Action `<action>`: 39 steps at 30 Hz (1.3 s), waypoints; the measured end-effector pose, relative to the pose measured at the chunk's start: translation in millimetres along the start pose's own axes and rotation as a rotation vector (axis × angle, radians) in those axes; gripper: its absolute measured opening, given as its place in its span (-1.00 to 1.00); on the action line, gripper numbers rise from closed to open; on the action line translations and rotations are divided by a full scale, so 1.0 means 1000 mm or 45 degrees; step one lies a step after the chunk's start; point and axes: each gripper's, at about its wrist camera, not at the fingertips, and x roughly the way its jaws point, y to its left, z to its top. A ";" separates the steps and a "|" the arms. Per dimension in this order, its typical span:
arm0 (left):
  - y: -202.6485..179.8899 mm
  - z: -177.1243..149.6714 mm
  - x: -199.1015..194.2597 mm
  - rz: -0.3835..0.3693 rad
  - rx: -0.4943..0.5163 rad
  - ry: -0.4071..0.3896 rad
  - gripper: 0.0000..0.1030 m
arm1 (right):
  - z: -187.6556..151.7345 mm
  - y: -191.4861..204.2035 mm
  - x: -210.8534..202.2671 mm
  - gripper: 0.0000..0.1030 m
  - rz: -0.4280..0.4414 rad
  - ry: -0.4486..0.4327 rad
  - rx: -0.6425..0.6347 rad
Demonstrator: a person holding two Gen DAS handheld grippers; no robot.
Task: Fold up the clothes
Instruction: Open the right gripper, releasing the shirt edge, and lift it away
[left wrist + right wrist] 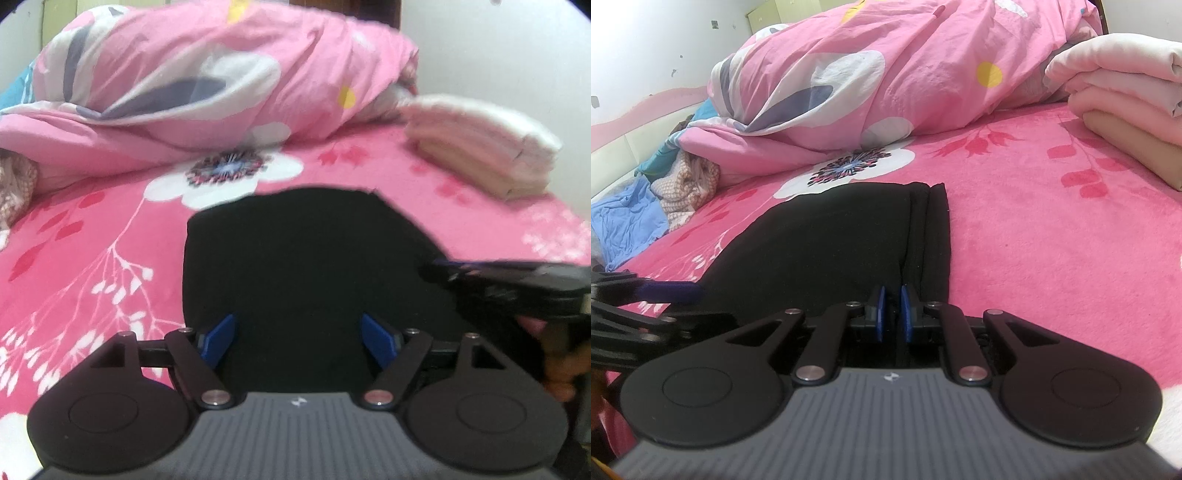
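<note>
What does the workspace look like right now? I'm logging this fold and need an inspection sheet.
Surface: pink floral bedsheet, mostly flat.
Job's things: black garment lying partly folded on the sheet; folded pale stack at far right.
Clutter: bunched pink duvet behind; loose blue and patterned clothes at left.
Grippers: left gripper open over the garment; right gripper shut at the garment's near edge.
Cables: nothing seen.
Surroundings: white wall.

A home bedroom: pink floral bedsheet (1052, 240), rumpled duvet (886, 74), folded laundry (1126, 103).
</note>
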 end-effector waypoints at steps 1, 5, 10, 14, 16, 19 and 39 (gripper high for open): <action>0.001 -0.003 -0.011 -0.026 0.006 -0.035 0.58 | 0.000 0.001 0.000 -0.83 -0.003 0.002 -0.004; 0.011 -0.030 -0.055 -0.144 0.055 -0.098 0.58 | 0.001 0.002 0.001 -0.83 -0.011 0.012 -0.022; 0.028 -0.061 -0.088 -0.164 0.056 -0.057 0.54 | 0.004 0.006 0.001 -0.83 -0.027 0.033 -0.041; 0.040 -0.074 -0.099 -0.185 -0.003 -0.045 0.34 | 0.016 0.017 -0.006 -0.73 -0.065 0.065 -0.074; 0.044 -0.077 -0.101 -0.208 -0.030 -0.055 0.27 | 0.024 0.027 -0.017 -0.70 -0.078 0.040 -0.091; 0.051 -0.078 -0.095 -0.260 -0.086 -0.038 0.11 | 0.031 0.052 -0.034 -0.69 -0.019 -0.004 -0.153; 0.072 -0.090 -0.064 -0.550 -0.166 -0.050 -0.14 | 0.044 0.167 0.034 -0.69 0.317 0.263 -0.500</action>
